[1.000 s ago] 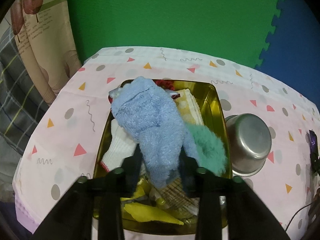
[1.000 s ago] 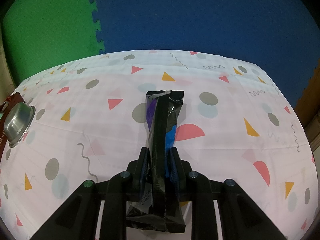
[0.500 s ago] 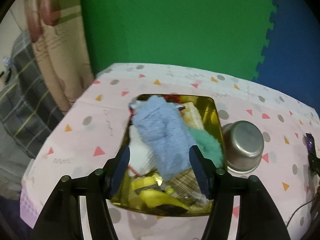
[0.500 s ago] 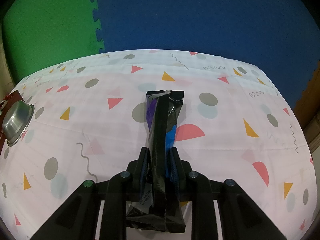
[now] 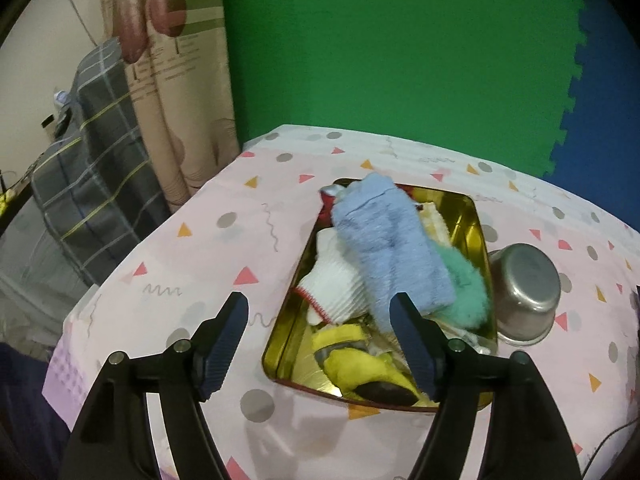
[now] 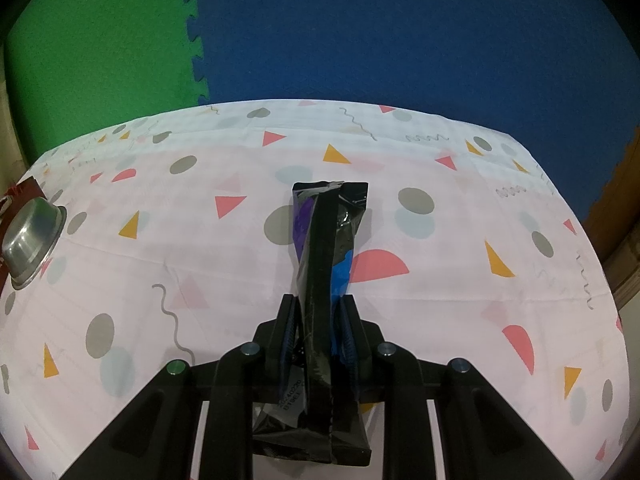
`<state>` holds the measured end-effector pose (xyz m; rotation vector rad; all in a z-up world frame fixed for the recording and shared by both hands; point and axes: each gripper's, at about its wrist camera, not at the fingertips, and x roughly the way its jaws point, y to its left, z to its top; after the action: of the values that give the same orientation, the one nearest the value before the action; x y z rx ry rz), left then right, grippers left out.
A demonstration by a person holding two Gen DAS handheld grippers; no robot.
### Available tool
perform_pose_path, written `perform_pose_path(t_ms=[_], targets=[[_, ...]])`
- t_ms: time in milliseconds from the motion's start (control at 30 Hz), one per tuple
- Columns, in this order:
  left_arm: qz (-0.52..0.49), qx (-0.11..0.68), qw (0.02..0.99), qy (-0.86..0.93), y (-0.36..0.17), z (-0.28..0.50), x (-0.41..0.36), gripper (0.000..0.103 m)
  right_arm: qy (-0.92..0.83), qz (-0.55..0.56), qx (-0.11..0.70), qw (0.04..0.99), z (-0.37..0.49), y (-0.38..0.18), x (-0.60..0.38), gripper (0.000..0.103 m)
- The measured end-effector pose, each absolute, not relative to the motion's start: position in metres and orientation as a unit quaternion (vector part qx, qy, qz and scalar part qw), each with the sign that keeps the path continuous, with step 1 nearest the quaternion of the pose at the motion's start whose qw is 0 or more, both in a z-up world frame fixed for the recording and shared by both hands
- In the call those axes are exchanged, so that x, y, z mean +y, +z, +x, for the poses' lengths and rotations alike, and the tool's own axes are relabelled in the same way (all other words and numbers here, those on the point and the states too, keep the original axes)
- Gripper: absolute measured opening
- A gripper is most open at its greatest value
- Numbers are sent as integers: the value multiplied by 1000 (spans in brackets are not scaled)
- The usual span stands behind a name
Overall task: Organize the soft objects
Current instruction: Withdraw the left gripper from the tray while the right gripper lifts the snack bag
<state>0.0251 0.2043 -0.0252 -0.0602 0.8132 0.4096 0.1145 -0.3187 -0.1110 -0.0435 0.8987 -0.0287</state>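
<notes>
**Ana:** Over the near end of the gold-coloured rectangular metal tin (image 5: 474,236) hangs the left gripper (image 5: 320,332), its jaws spread wide and holding nothing. How full would you call that tin?

**Ben:** Well filled. A fluffy light-blue sock (image 5: 392,248) lies on top, slanting from the far end toward the near one. A white ribbed knit sock with a red edge (image 5: 336,284) sits under its left side, and a furry mint-green piece (image 5: 466,292) sits against the right wall. A yellow soft toy (image 5: 360,364) fills the near corner. I'd judge most of the sorting is finished.

**Ana:** And what is left?

**Ben:** The right gripper (image 6: 318,332) has its jaws pinching a glossy black plastic packet with blue and purple print (image 6: 326,240). It is long and flat, crinkled, and held edge-on just above the pink tabletop cloth with triangles and dots (image 6: 440,280). That one has no place yet.

**Ana:** Does it belong with the soft things?

**Ben:** I can't tell; its film looks stiff and slick beside all that fleece.

**Ana:** Anything else on the tabletop?

**Ben:** An upturned dull steel bowl (image 5: 524,292) stands just beside the tin's right wall, smooth and hard.
</notes>
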Motion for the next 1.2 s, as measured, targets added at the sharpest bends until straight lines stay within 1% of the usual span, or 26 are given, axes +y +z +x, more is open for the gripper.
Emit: perform_pose_path(t_ms=[167, 467, 700, 933, 1200], targets=[[-31, 394, 895, 209, -32, 15, 208, 74, -15, -20, 435, 900, 114, -110, -319, 21], [-44, 389, 892, 227, -40, 5, 217, 75, -25, -11, 442, 897, 110, -108, -314, 21], [-34, 376, 895, 238, -39, 1, 217, 77, -22, -6, 443, 896, 102, -102, -304, 21], [-25, 368, 898, 241, -36, -2, 216, 79, 4, -12, 433, 901, 98, -85, -274, 21], [-30, 367, 896, 249, -34, -4, 220, 80, 62, -29, 418, 906, 97, -62, -220, 21]])
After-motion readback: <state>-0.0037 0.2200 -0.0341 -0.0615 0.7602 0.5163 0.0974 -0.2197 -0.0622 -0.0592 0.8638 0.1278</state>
